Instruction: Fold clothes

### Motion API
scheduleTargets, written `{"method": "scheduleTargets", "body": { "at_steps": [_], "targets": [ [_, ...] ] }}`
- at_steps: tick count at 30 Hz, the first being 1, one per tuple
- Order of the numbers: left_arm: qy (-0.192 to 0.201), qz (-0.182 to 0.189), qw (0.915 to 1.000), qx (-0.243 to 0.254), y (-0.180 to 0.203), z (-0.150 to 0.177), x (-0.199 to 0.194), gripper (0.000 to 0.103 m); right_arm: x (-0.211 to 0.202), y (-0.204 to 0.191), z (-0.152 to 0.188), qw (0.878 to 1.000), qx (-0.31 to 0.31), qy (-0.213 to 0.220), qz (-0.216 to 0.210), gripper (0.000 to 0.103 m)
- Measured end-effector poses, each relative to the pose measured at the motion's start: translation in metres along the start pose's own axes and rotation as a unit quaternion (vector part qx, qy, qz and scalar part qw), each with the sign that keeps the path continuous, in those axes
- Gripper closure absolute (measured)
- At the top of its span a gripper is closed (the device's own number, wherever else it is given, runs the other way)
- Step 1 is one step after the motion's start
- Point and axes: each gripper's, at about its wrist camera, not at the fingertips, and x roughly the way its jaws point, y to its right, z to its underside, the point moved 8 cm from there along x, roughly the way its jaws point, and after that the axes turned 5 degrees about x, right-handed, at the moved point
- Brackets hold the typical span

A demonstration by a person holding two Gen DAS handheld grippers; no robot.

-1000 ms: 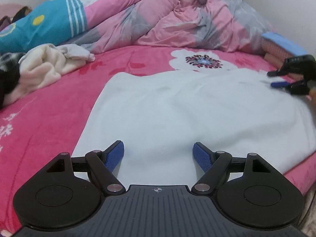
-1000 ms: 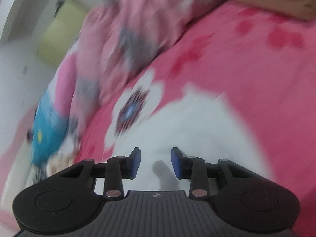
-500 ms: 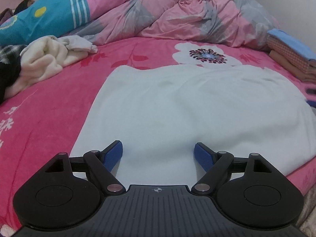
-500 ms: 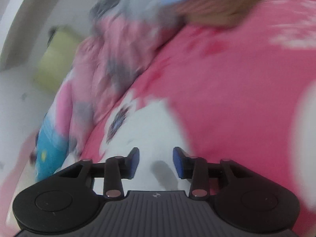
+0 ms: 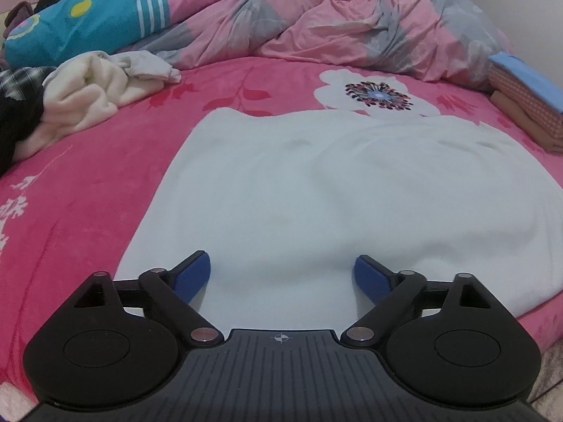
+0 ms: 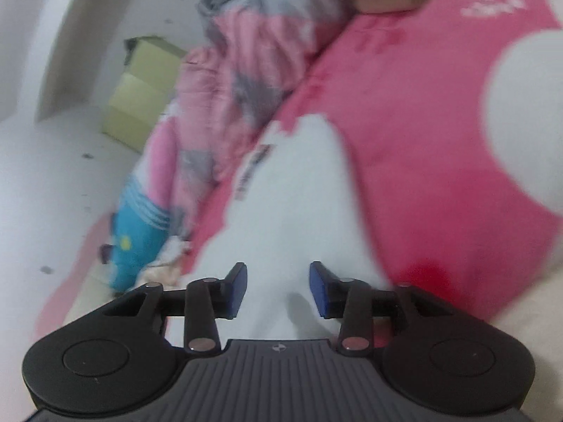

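- A bed (image 5: 105, 183) covered with a deep pink sheet printed with red leaves and a large white flower (image 5: 378, 95).
- A crumpled pink and grey quilt (image 5: 352, 24) heaped along the far side of the bed.
- A turquoise pillow (image 5: 88, 21) with white stripes and a yellow dot at the far left.
- A pale yellow-green box (image 6: 140, 91) by the white wall, blurred in the right wrist view.

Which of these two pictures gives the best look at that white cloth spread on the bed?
The left wrist view: the white cloth lies sharp and nearly whole there, flat on the pink bedsheet. The right wrist view is blurred and shows only a narrow stretch of it, running away from the camera.
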Motion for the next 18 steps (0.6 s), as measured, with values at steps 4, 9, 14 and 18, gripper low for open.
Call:
{"method": "scheduleTargets", "body": {
  "at_steps": [4, 9, 14, 18],
  "targets": [
    [-0.002, 0.002, 1.0, 0.004, 0.002, 0.003, -0.001, 0.005, -0.041, 0.019, -0.015, 0.998, 0.043, 0.043, 0.003, 0.06],
    [-0.002, -0.002, 1.0, -0.001, 0.002, 0.003, 0.001, 0.002, -0.077, 0.034, -0.022, 0.994, 0.06, 0.079, 0.034, 0.053],
    [-0.006, -0.01, 0.9999, -0.005, 0.003, 0.003, 0.001, 0.001, -0.072, 0.002, -0.014, 0.997, 0.017, 0.079, -0.005, 0.041],
    [-0.013, -0.016, 0.9997, -0.009, 0.003, 0.003, 0.002, 0.0, -0.05, -0.042, 0.001, 0.996, -0.078, 0.05, 0.002, 0.033]
  ]
}}
